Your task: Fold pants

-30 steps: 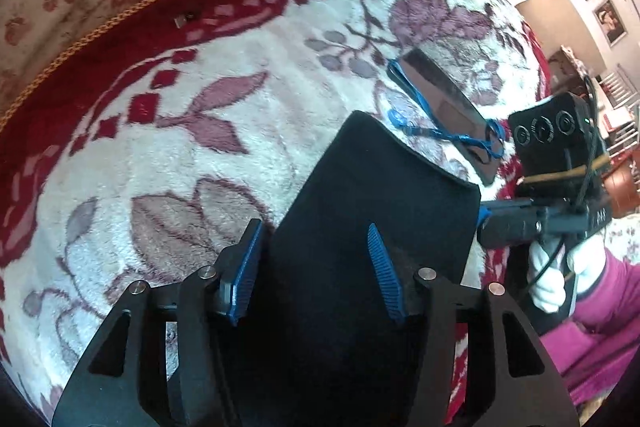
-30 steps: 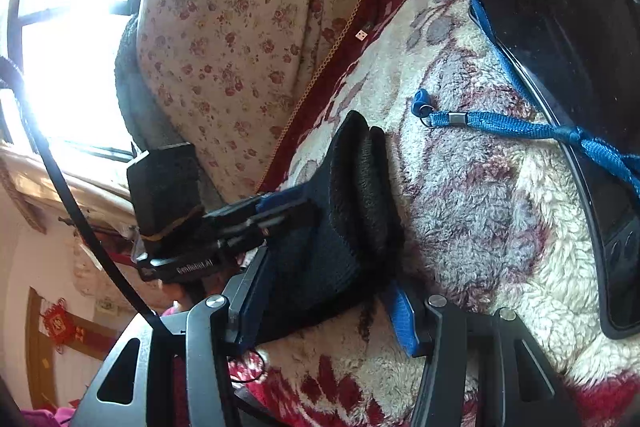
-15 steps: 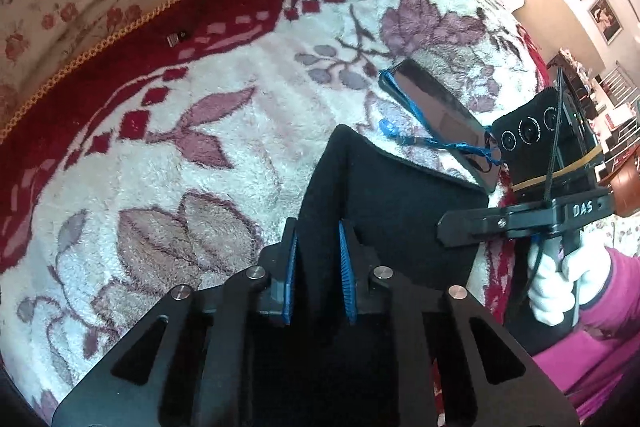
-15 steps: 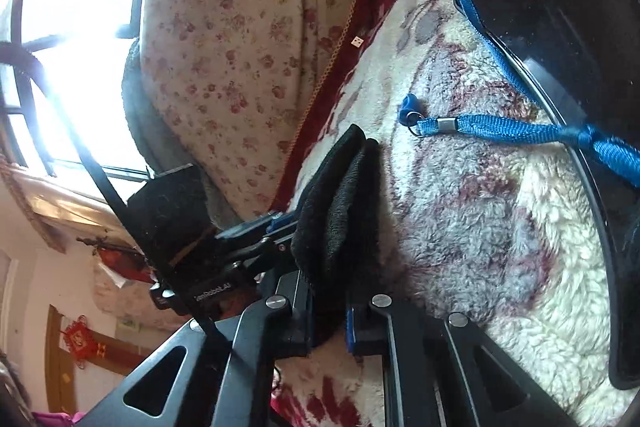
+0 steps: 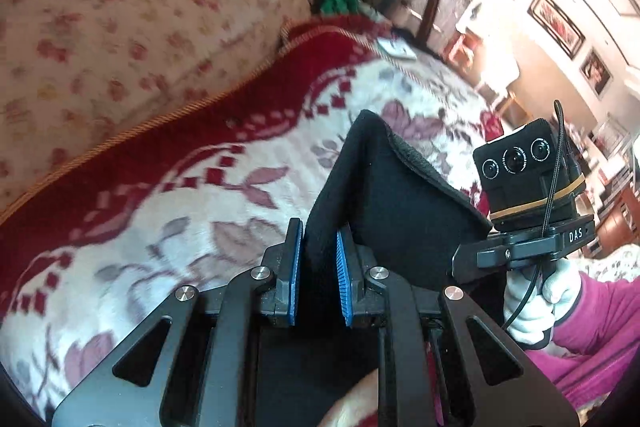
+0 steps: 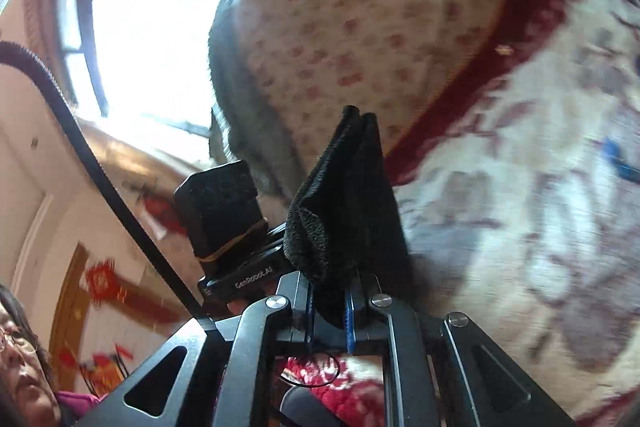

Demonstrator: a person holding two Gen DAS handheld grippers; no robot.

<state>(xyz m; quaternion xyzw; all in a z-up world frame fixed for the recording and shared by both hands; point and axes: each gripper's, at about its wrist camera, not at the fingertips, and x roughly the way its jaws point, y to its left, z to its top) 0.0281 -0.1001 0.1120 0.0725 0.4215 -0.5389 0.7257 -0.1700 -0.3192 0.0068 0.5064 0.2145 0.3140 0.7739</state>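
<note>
Now both grippers clench the black pants (image 5: 384,195), lifted above the blanket (image 5: 168,211). From the left gripper (image 5: 318,277) the folded edge runs toward 3 o'clock, where the right gripper (image 6: 328,319) pinches the other corner, about equally near.

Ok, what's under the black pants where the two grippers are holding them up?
Under the lifted black pants, pinched by the left gripper and right gripper, the red and white floral blanket shows. Whatever lies directly beneath the fabric is covered.
</note>
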